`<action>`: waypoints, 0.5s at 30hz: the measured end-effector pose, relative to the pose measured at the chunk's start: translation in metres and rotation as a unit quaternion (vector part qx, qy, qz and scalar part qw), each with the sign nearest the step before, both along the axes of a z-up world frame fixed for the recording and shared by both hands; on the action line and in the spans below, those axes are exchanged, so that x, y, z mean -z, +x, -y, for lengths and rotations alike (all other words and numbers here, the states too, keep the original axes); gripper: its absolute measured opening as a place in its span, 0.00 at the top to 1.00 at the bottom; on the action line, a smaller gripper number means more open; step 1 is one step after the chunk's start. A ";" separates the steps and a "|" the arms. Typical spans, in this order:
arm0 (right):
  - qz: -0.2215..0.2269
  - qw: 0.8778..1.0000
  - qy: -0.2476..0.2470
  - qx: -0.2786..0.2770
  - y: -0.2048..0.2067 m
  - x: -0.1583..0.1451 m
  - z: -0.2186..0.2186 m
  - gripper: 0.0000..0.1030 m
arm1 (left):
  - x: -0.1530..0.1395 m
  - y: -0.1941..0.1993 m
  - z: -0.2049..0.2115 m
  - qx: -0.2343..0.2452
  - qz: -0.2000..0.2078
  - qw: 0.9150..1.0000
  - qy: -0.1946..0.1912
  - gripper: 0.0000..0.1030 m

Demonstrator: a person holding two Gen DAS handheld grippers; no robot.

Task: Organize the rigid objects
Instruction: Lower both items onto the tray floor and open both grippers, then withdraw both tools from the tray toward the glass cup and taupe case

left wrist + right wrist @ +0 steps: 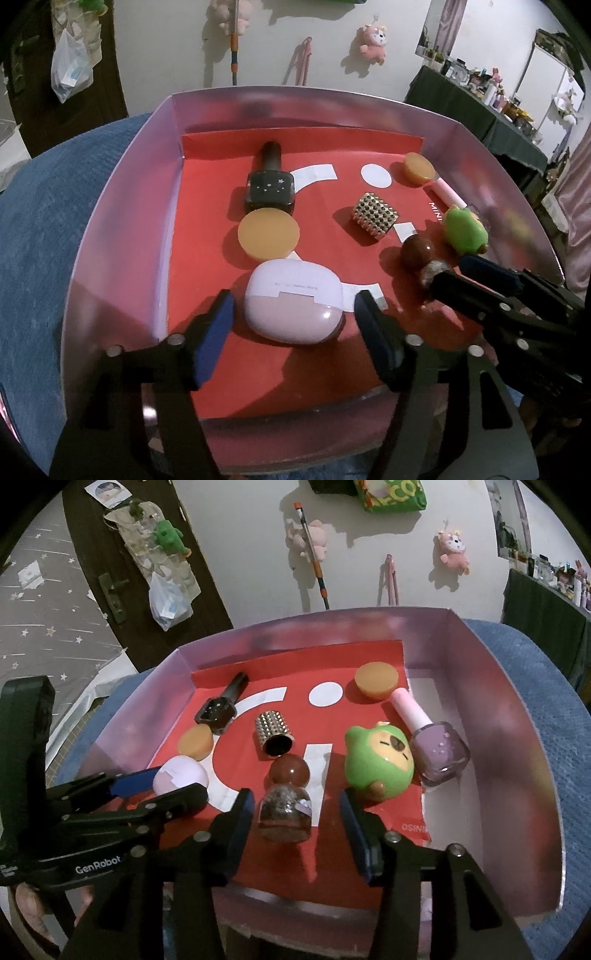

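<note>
Evidently both just set down: left gripper jaws stand clear around the lilac oval earbud case; right gripper clear around the brown round-capped glitter bottle. Withdraw straight back, nudging neither.

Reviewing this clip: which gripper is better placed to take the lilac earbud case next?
Left. The left gripper already straddles the lilac earbud case, pads open on either side. The right gripper brackets the glitter bottle instead.

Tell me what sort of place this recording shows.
Probably a lived-in bedroom: pink plush toys hang on the white wall, a dark cluttered side table holds toiletries, and the pink cardboard box rests on blue fabric.
</note>
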State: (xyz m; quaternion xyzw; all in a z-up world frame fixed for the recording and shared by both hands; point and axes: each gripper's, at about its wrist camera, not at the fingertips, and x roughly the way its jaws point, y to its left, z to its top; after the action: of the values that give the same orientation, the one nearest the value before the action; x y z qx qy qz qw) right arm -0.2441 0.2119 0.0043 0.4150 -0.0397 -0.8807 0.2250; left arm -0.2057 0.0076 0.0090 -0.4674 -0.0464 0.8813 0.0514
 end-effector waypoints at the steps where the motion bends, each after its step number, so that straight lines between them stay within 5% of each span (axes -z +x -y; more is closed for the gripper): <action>1: -0.001 1.000 -0.002 0.001 0.002 -0.002 -0.001 0.46 | -0.001 0.001 0.000 0.000 -0.001 1.000 0.000 0.36; 15: -0.043 0.999 -0.026 0.014 0.031 -0.034 -0.022 0.29 | -0.018 0.022 -0.011 0.012 -0.032 0.999 -0.006 0.10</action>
State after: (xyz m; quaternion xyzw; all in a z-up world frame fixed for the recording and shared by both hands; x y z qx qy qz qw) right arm -0.2128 0.2335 0.0382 0.3704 -0.0589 -0.8992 0.2252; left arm -0.1834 0.0186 0.0267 -0.4394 -0.0338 0.8956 0.0609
